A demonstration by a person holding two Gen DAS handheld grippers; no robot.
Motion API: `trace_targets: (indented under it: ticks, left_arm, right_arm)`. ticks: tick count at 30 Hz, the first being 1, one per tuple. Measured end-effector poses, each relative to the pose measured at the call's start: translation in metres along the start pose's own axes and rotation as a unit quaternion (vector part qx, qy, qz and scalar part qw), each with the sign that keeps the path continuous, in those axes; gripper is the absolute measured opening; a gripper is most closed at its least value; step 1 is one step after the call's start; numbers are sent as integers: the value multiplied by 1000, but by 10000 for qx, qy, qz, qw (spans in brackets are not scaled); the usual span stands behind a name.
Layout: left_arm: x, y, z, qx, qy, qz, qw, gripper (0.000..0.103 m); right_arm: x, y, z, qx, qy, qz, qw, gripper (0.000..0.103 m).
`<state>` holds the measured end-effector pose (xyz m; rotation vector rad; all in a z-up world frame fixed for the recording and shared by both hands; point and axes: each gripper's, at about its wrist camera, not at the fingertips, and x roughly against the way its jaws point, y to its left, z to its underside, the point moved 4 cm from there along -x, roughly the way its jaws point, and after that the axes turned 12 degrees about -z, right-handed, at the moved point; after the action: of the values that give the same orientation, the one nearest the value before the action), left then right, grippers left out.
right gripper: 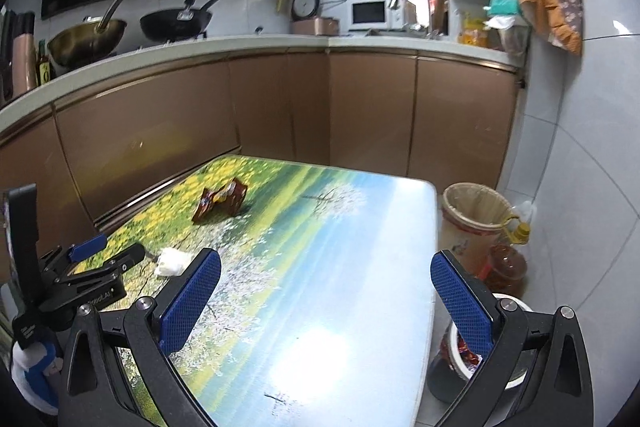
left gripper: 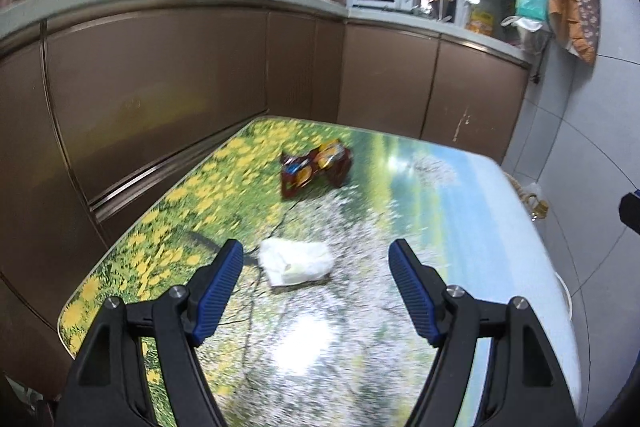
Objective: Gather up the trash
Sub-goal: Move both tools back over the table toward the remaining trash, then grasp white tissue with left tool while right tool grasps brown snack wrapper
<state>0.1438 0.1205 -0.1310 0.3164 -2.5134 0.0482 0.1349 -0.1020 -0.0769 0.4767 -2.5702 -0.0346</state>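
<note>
Table (left gripper: 460, 227) with flower print. White tissue (left gripper: 296, 262) lies near its left edge, just ahead of the left gripper (left gripper: 316, 259), jaws spread, nothing between them. Red snack wrapper (left gripper: 314, 167) sits farther back, apart from the tissue. Right gripper (right gripper: 326, 277) hovers over the table, jaws spread, empty. Bin (right gripper: 472, 223) stands on the floor beside the table's far right corner.
</note>
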Motion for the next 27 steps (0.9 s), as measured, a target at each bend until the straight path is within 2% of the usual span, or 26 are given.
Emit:
trace_targets:
  ticks: [9,15,22,27]
  left_arm:
    - [-64,43,18,193,700,318,9969,74]
    - [-90,36,21,114,1066,730,9916,74]
    - [-115,20,15,-131,1350,781,9877,73]
    - [-124,7,19,-418,1454,858,9848,47]
  right_arm:
    - [-67,13,9,147,572,-337,9977,103]
    - [-111,22,8,226,814,-650,9943,103]
    - [-164,40,-6,220,986,-1128,9885,103]
    - [-206,54,-17,251,1063,-1398,9841,103]
